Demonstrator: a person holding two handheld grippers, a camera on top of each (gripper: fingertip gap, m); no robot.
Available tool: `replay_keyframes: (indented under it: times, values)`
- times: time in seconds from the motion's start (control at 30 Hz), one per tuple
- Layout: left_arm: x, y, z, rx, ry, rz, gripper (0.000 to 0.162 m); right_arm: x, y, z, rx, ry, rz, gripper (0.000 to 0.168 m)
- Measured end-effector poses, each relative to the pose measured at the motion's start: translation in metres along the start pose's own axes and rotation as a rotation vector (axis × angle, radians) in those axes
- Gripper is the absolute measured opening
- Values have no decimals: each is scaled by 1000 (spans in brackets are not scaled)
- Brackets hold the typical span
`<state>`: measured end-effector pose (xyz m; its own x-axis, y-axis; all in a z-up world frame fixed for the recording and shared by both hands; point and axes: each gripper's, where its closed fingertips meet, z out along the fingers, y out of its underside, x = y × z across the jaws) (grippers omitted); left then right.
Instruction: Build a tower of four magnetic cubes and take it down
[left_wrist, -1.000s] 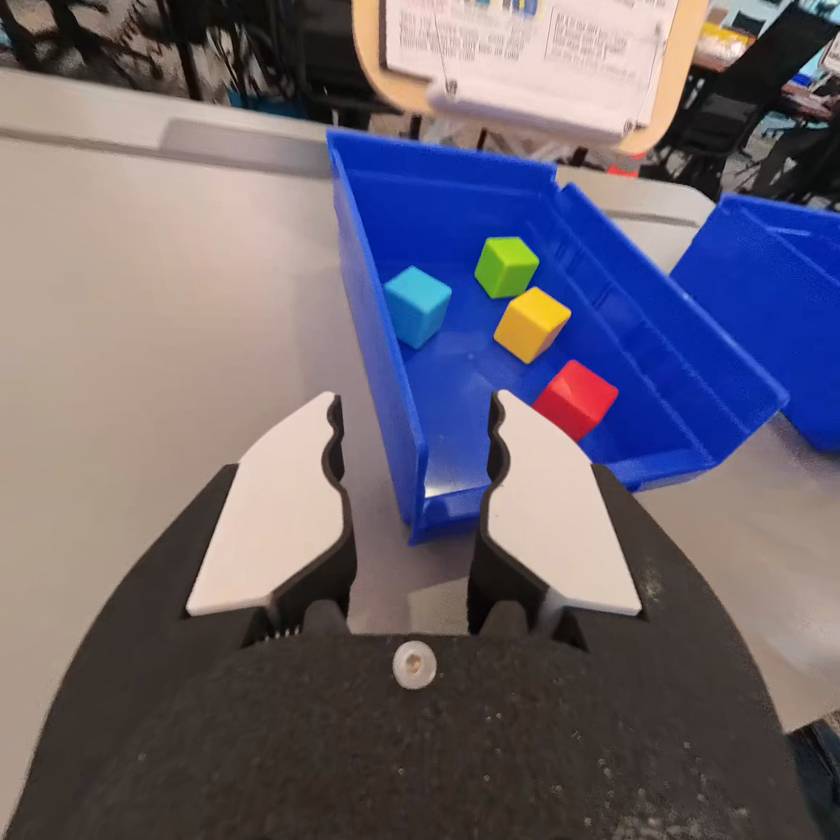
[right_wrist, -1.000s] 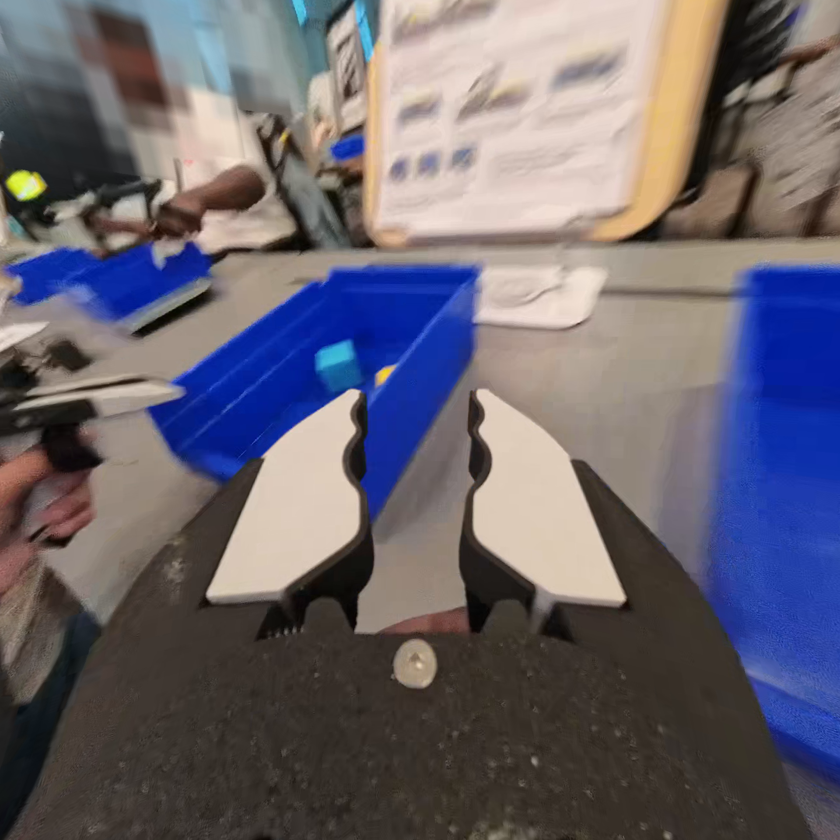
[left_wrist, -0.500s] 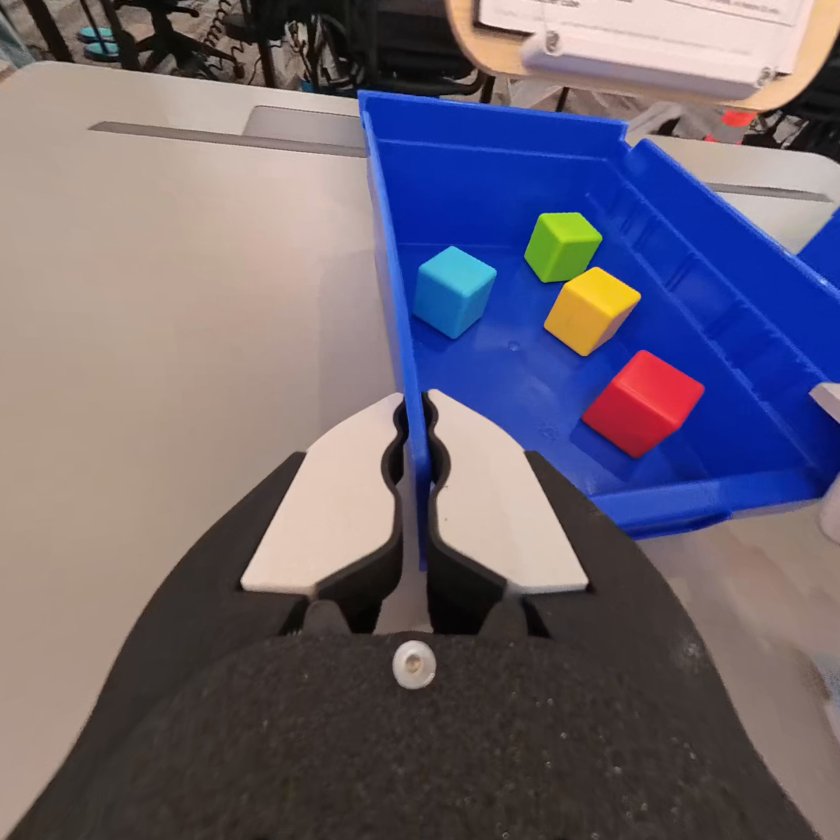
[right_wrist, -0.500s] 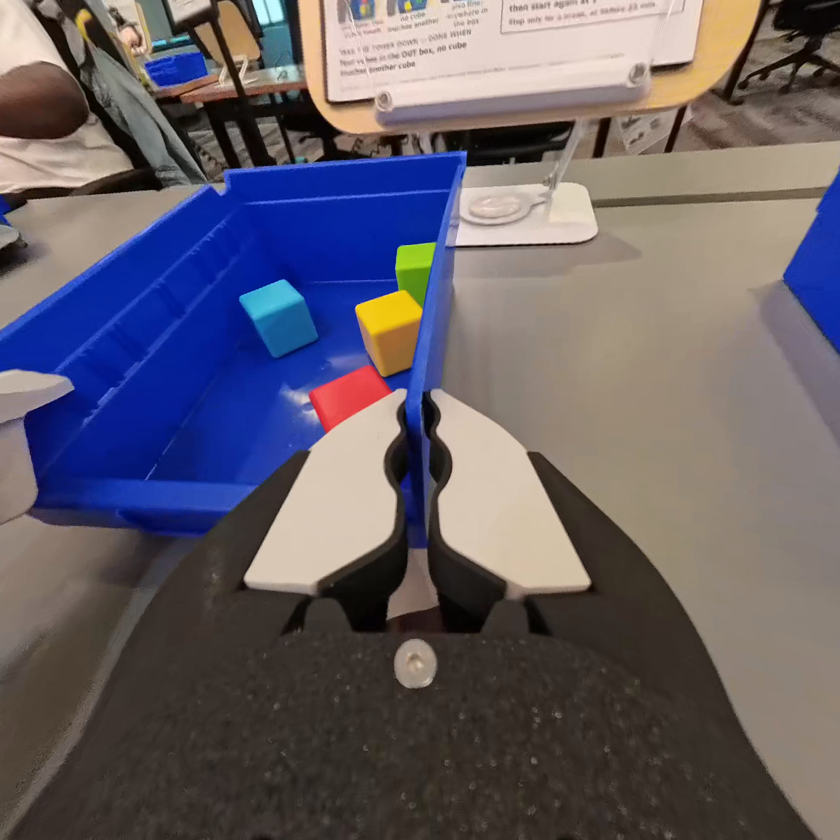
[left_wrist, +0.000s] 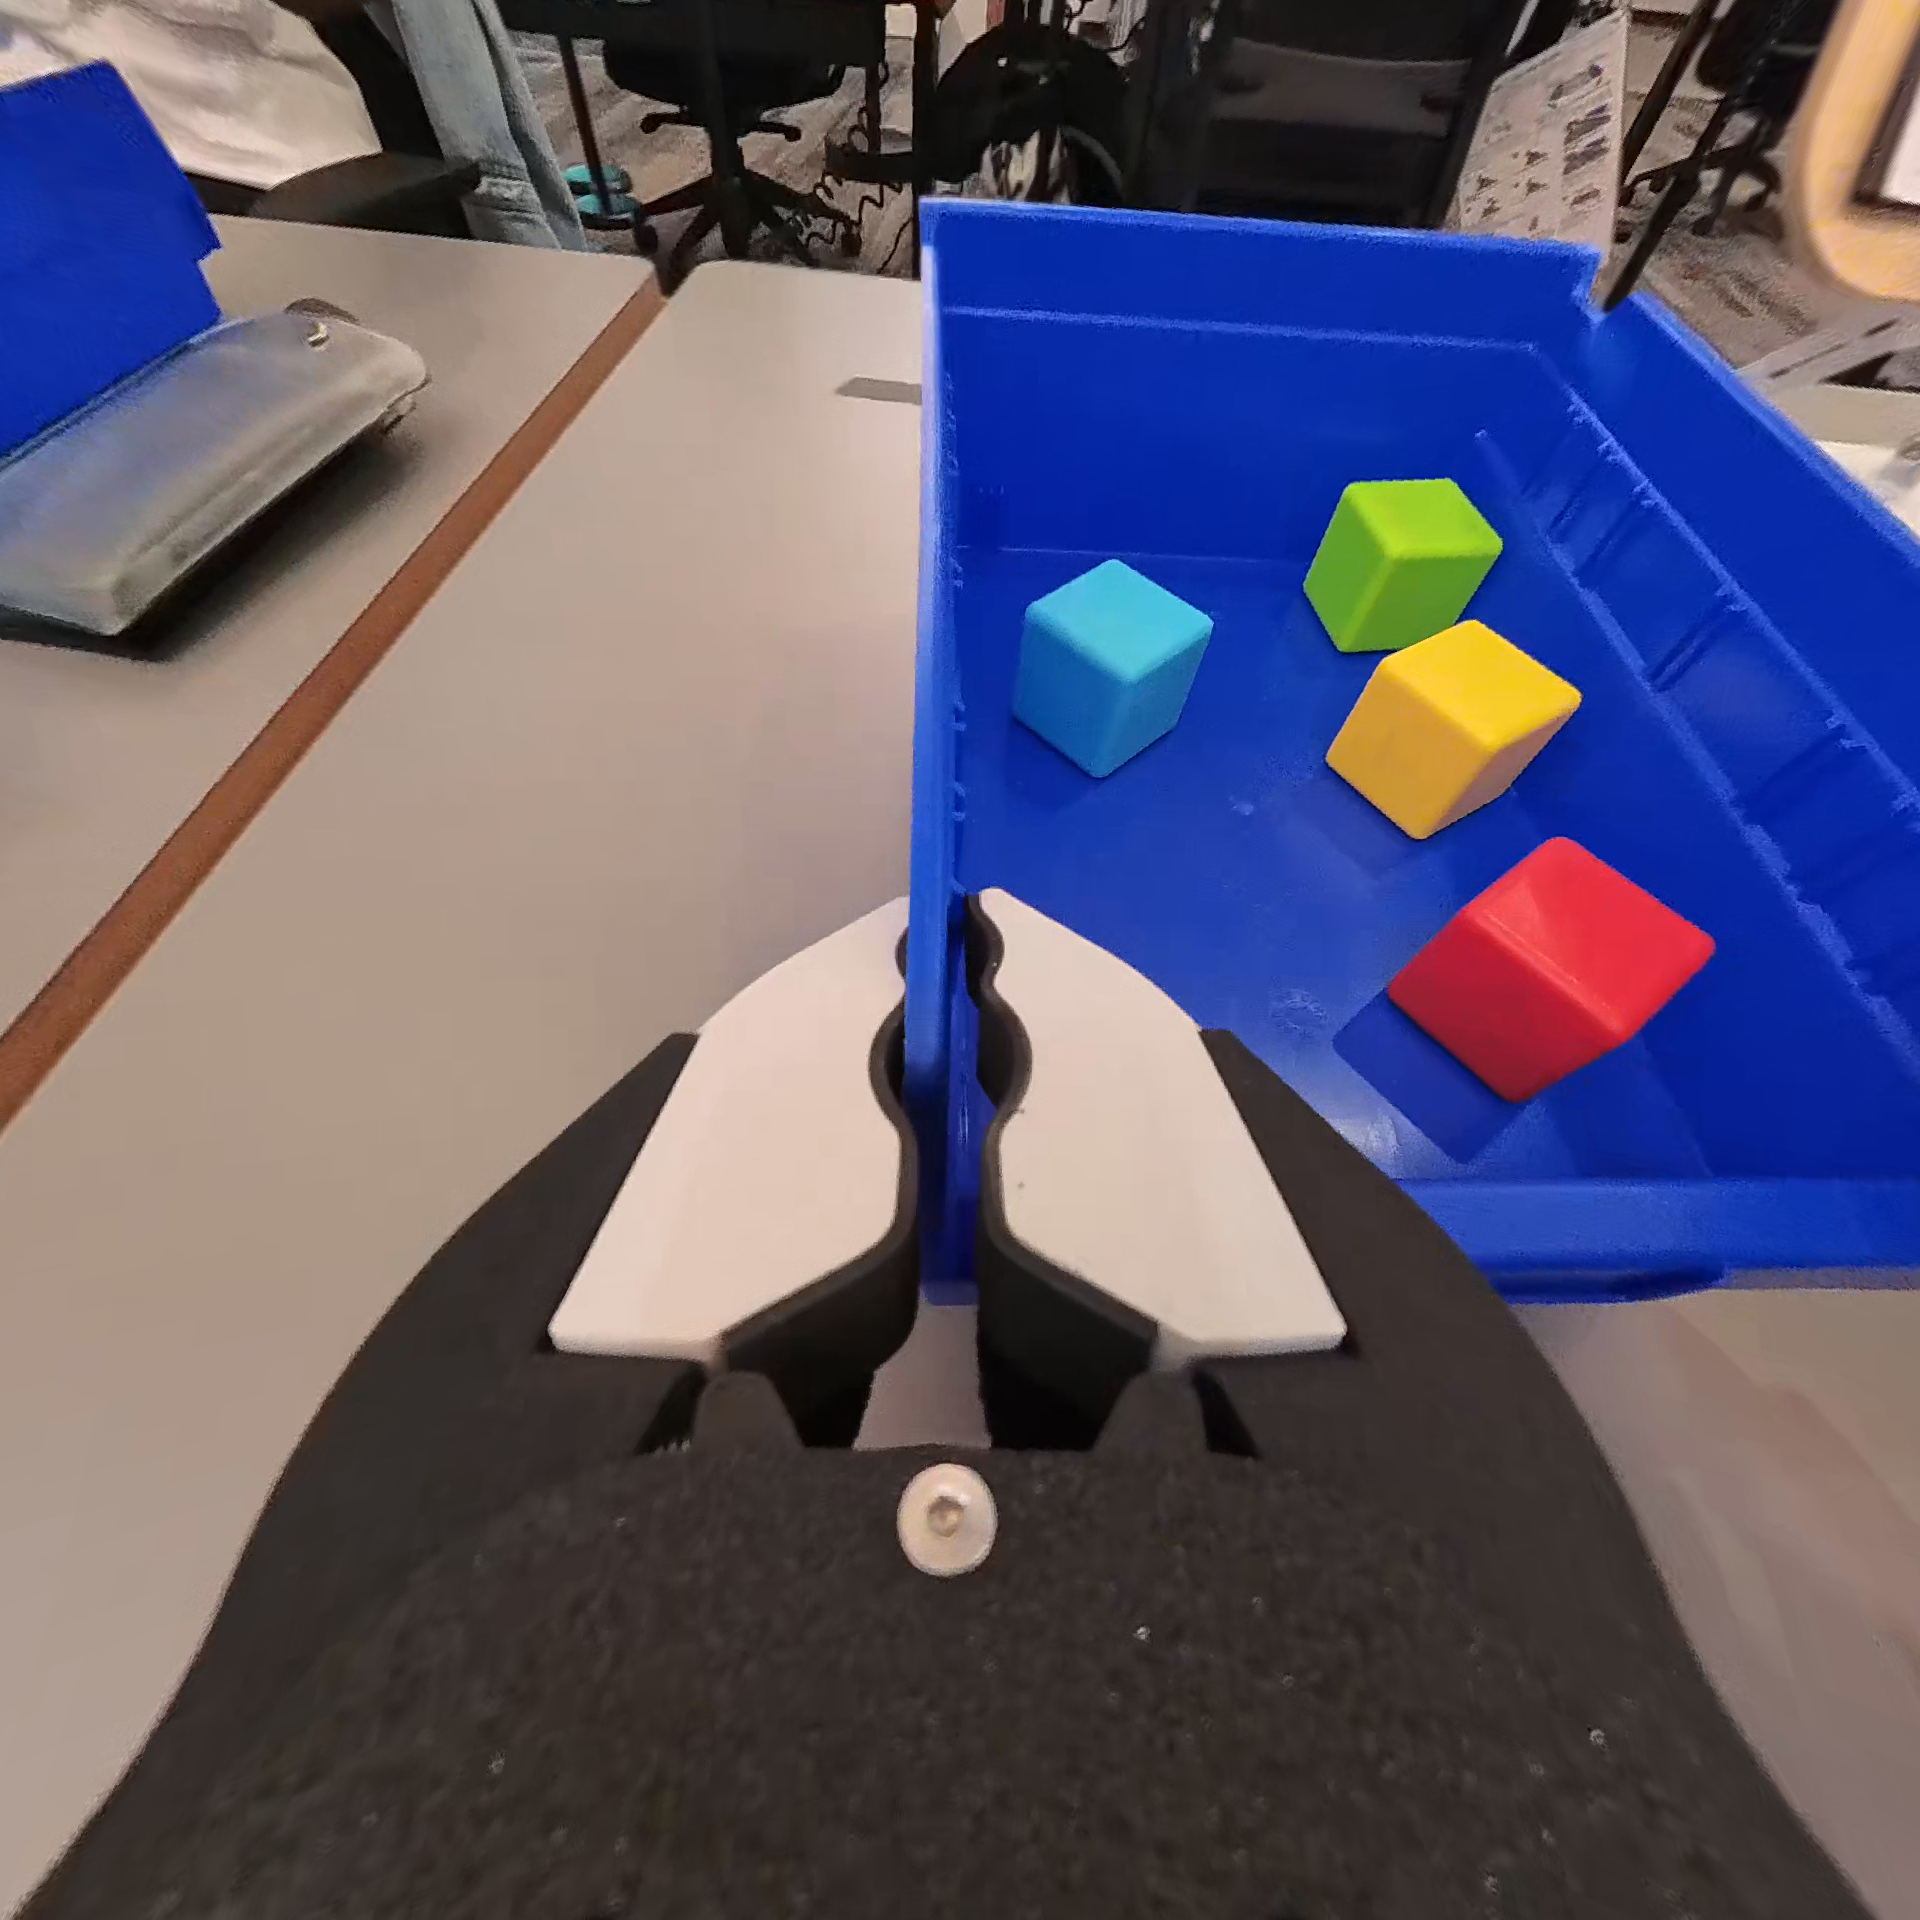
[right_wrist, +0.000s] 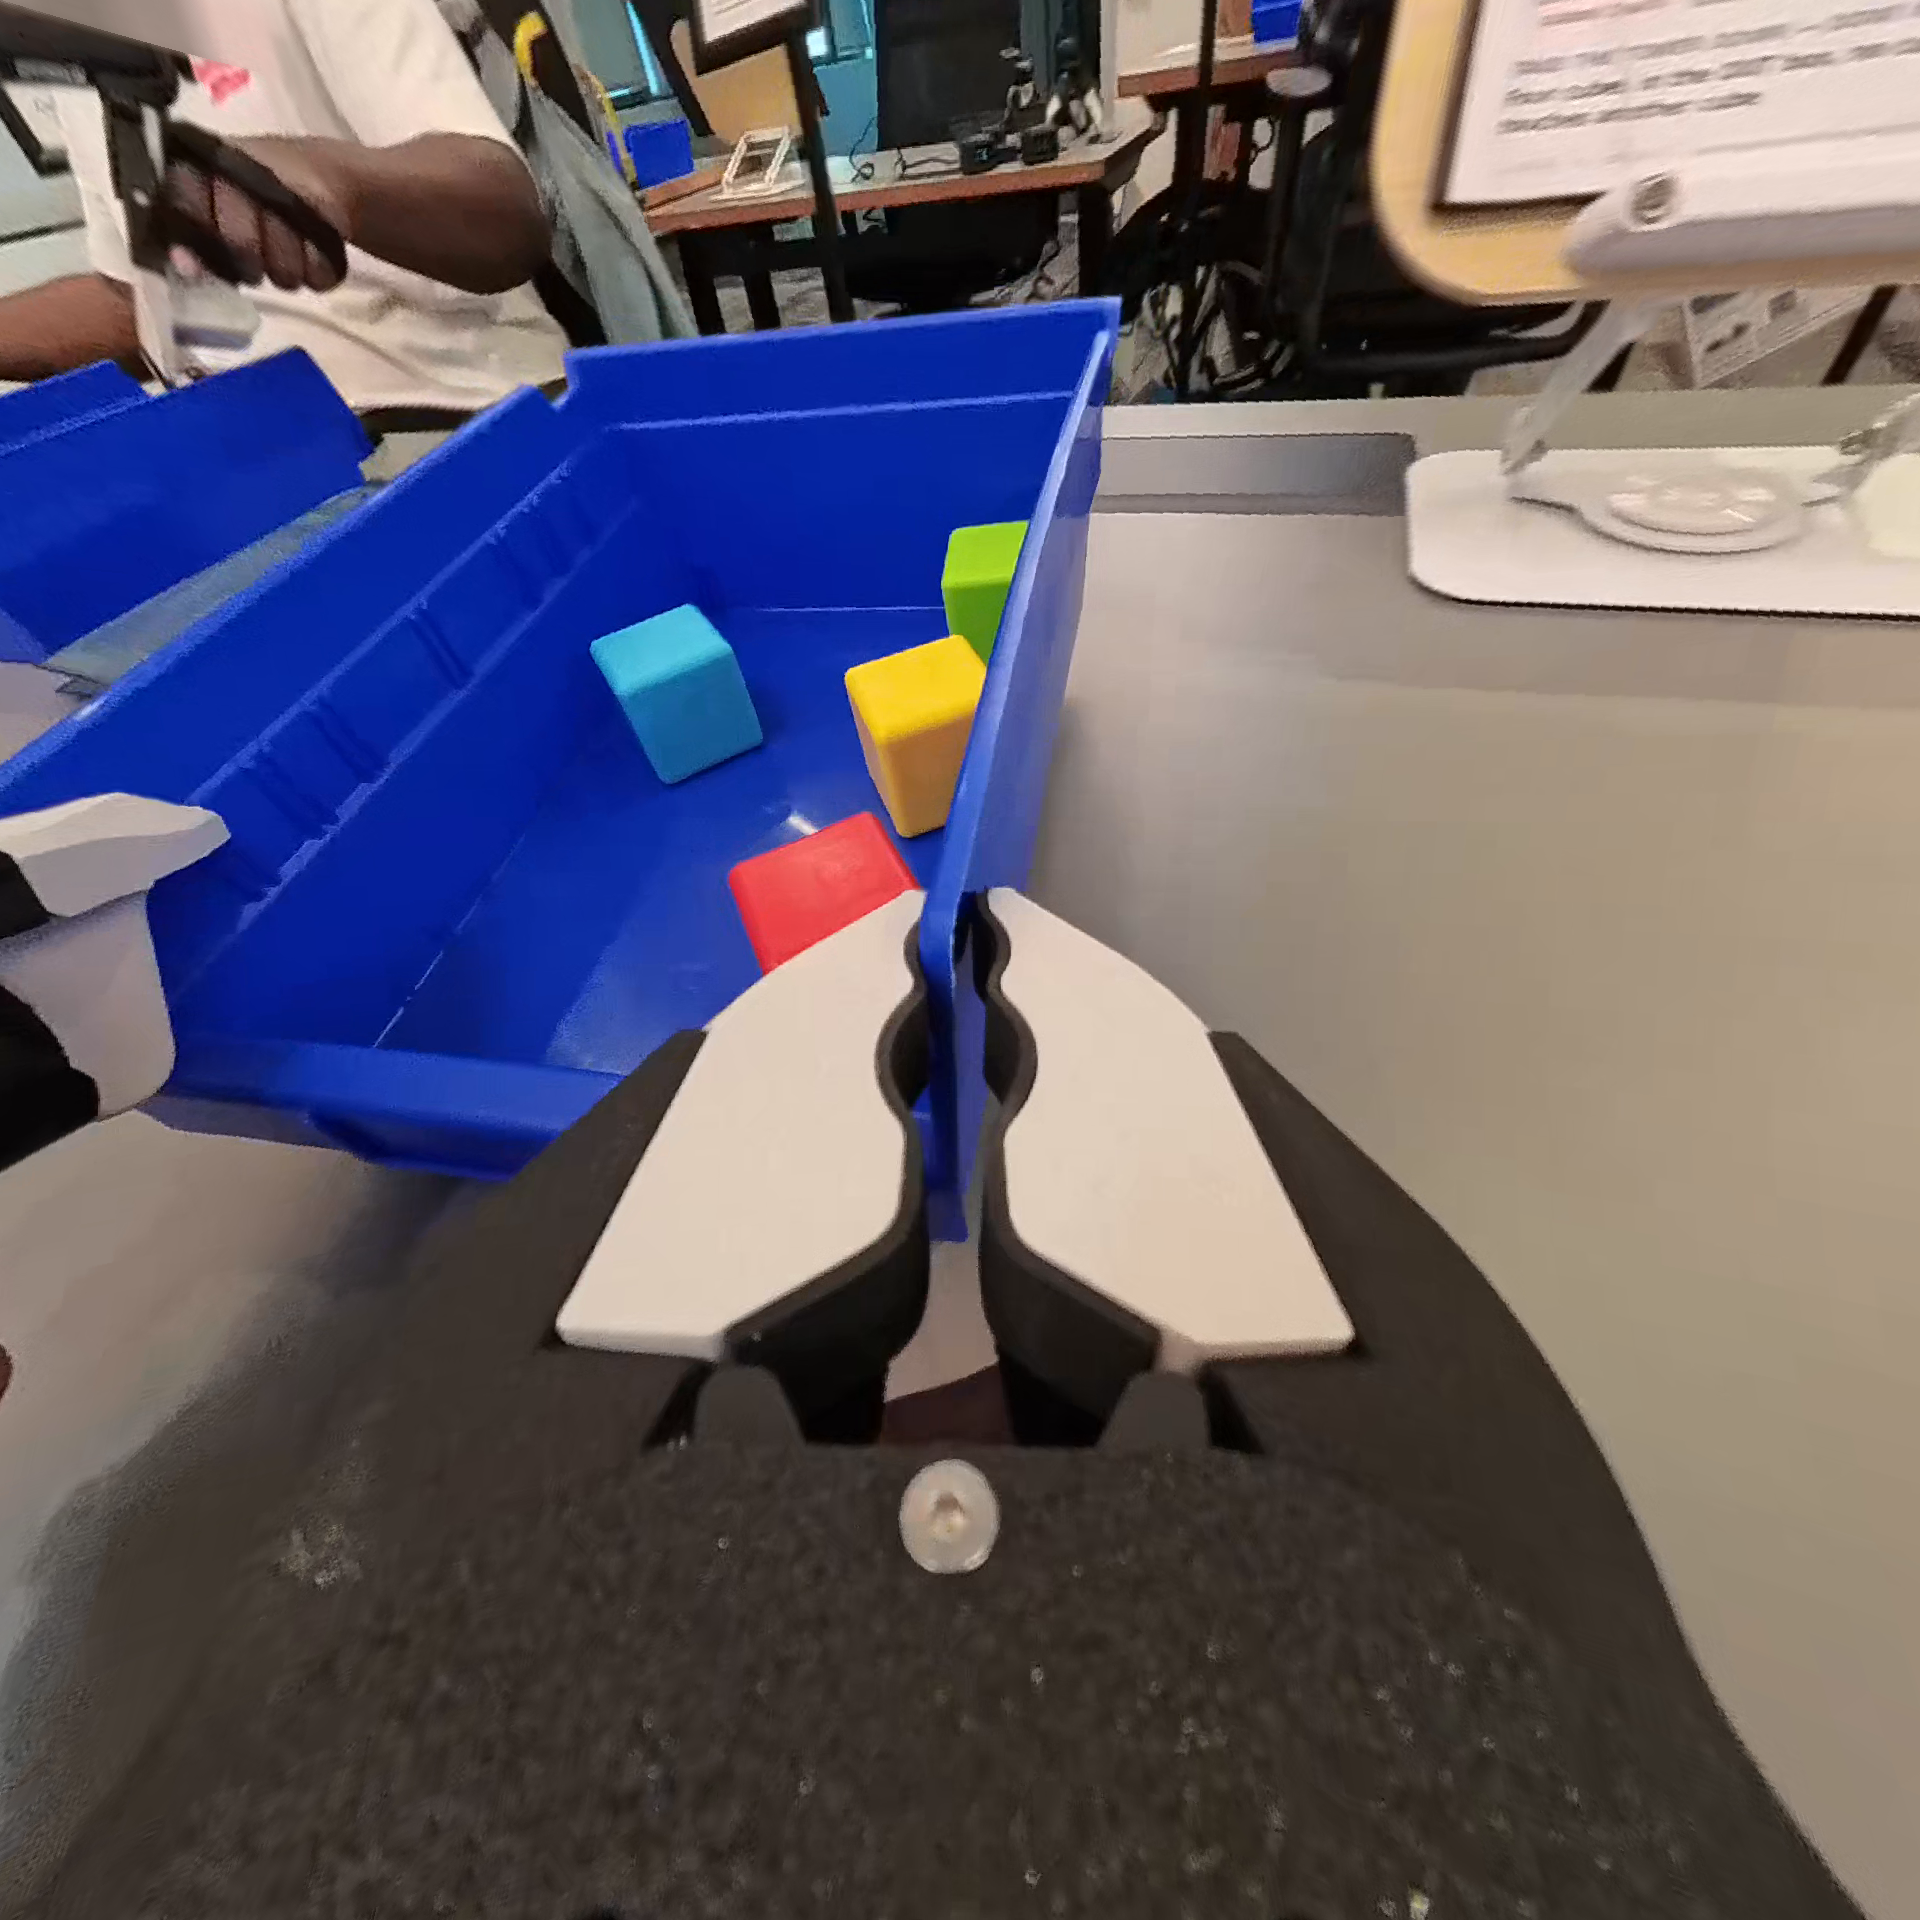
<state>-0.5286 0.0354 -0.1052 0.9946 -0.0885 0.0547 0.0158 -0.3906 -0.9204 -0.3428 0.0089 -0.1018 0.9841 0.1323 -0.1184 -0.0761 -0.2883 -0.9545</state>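
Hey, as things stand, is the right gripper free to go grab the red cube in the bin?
Probably not yet. The right gripper is shut on the blue bin wall, tongs astride it. The red cube lies just inside, uncovered, so letting go first should open the way.

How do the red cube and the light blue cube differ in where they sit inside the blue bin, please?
The red cube lies nearest the bin's low front lip, close to the right-hand wall; the light blue cube sits farther back, near the left-hand wall. In the right wrist view the red cube is partly hidden behind the right gripper, while the light blue cube shows whole. Both rest loose on the floor of the blue bin, touching no other cube.
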Motion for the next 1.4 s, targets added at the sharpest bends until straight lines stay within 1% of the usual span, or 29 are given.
replay_keyframes:
  times: [0.17, 0.3, 0.43, 0.47, 0.53, 0.6, 0.67, 0.73, 0.8, 0.83, 0.9, 0.97, 1.03, 1.1, 1.2, 1.27, 1.33, 1.4]
  values:
    - [-30, 0, 12, -24, 7, 39, 4, -25, 11, 17, -45, -24, 4, 5]
    - [-34, 1, 18, -27, 35, 14, 4, -29, 11, 20, -33, -27, 7, 6]
    - [-35, 0, 19, -9, 40, -12, 5, -30, 11, 21, -46, -93, 30, 10]
    - [-37, 0, 18, -1, 27, -14, 9, -30, 11, 20, -52, -120, 24, 12]
    - [-46, -2, 11, 5, -57, -4, 33, -27, 9, 10, -61, -162, 18, 32]
    - [-54, -11, -5, 39, -136, -23, 40, -20, 2, -10, -45, -213, -9, 39]
    - [-51, -27, -28, 114, -168, -64, 42, -4, -6, -36, -6, -267, -79, 39]
    - [-25, -40, -48, 195, -119, -89, 43, 28, -9, -59, 26, -270, -160, 39]
    - [28, -43, -61, 243, 14, -81, 43, 67, -5, -80, 49, -276, -222, 37]
    - [60, -40, -64, 252, 86, -70, 43, 90, -2, -89, 45, -267, -232, 37]
    - [133, -24, -65, 233, 266, -58, 42, 138, 2, -108, 64, -221, -224, 37]
    - [201, 0, -61, 151, 418, -49, 41, 180, 7, -124, 61, -175, -161, 37]
    - [249, 26, -56, 61, 496, 23, 41, 215, 11, -143, 81, -137, -92, 37]
    - [275, 41, -57, 21, 529, 96, 42, 237, 9, -161, 121, -118, -61, 37]
    - [289, 51, -62, 9, 563, 127, 41, 257, -1, -171, 152, -110, -44, 38]
    - [289, 58, -62, -12, 569, 154, 42, 264, 3, -168, 154, -112, -25, 38]
    - [287, 64, -59, -30, 573, 177, 41, 267, 14, -159, 82, -112, -18, 42]
    - [287, 66, -58, -49, 598, 173, 41, 265, 12, -159, 93, -121, -26, 42]
